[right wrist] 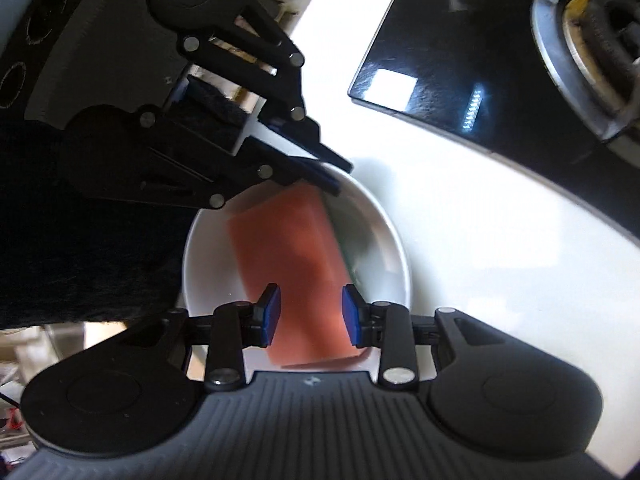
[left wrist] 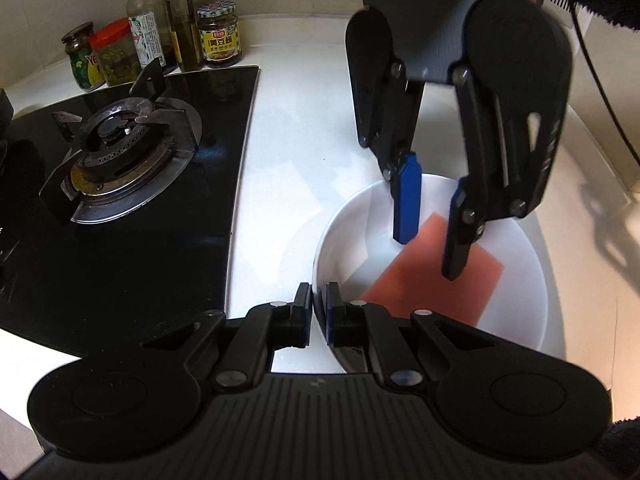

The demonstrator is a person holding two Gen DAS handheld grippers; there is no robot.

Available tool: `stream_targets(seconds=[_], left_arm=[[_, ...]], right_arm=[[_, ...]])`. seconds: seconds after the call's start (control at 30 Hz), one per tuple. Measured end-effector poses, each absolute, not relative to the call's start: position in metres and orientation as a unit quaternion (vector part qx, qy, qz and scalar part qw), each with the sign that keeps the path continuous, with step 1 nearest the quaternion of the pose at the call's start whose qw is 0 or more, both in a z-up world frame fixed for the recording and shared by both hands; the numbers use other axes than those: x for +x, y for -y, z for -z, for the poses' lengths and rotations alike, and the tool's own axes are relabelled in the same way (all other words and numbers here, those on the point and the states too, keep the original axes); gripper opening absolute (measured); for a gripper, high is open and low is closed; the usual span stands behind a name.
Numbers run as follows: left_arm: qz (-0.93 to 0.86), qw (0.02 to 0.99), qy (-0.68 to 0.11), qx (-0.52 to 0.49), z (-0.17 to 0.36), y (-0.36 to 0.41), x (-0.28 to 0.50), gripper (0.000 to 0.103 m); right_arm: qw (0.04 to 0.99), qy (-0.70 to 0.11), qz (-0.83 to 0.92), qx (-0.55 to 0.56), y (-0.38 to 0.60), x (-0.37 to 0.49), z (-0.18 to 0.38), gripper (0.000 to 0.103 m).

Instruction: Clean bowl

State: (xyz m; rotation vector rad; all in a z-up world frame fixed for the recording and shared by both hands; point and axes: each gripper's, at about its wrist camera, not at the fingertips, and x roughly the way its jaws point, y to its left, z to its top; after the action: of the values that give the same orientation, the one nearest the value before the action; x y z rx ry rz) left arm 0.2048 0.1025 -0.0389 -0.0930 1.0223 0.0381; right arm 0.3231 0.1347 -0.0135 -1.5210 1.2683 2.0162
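A white bowl (left wrist: 344, 240) stands on the white counter; it also shows in the right wrist view (right wrist: 394, 252). A pink sponge (left wrist: 432, 280) with a green scouring side lies inside it, also seen in the right wrist view (right wrist: 288, 256). My left gripper (left wrist: 319, 312) is shut on the bowl's near rim; it shows in the right wrist view (right wrist: 334, 178). My right gripper (right wrist: 308, 314) is open, its blue pads on either side of the sponge and apart from it. In the left wrist view the right gripper (left wrist: 428, 254) hangs over the sponge from above.
A black glass hob (left wrist: 140, 208) with a gas burner (left wrist: 120, 152) lies left of the bowl. Jars and bottles of sauce (left wrist: 160, 40) stand at the back wall. The hob also shows in the right wrist view (right wrist: 500, 48).
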Motion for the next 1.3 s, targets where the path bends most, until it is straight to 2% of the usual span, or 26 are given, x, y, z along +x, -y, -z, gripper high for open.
stream_targets(seconds=[0.07,0.17,0.27,0.37,0.43,0.6,0.7,1.07,1.2,1.3], left_arm=[[-0.021,0.871,-0.489,-0.044,0.039,-0.102,0.205,0.006],[-0.022,0.869,-0.492,-0.051,0.04,-0.104,0.206,0.006],[-0.023,0.867,-0.494,-0.061,0.041,-0.106,0.207,0.006],[-0.021,0.865,-0.496,-0.067,0.041,-0.108,0.208,0.006],[-0.02,0.865,-0.497,-0.068,0.041,-0.109,0.208,0.006],[-0.021,0.866,-0.496,-0.061,0.043,-0.106,0.208,0.006],[-0.02,0.867,-0.494,-0.057,0.043,-0.105,0.207,0.006],[-0.027,0.877,-0.479,-0.033,0.046,-0.098,0.202,0.006],[-0.03,0.877,-0.479,-0.03,0.045,-0.099,0.204,0.006],[-0.029,0.879,-0.476,-0.029,0.046,-0.099,0.203,0.006]], right_arm=[[0.159,-0.448,-0.702,-0.531,-0.134,0.326,0.022,0.024],[0.188,-0.433,-0.701,-0.535,-0.123,0.324,0.021,0.026],[0.23,-0.408,-0.699,-0.54,-0.106,0.318,0.015,0.022],[0.302,-0.347,-0.69,-0.558,-0.074,0.305,-0.005,0.017],[0.337,-0.314,-0.678,-0.573,-0.058,0.297,-0.017,0.005],[0.422,-0.197,-0.605,-0.646,-0.012,0.249,-0.043,0.002],[0.443,-0.201,-0.592,-0.643,-0.005,0.232,-0.044,0.002],[0.581,-0.24,-0.543,-0.556,-0.011,0.175,0.006,0.002],[0.646,-0.218,-0.507,-0.527,-0.006,0.179,-0.007,0.005],[0.623,-0.243,-0.528,-0.523,-0.004,0.183,-0.012,0.007]])
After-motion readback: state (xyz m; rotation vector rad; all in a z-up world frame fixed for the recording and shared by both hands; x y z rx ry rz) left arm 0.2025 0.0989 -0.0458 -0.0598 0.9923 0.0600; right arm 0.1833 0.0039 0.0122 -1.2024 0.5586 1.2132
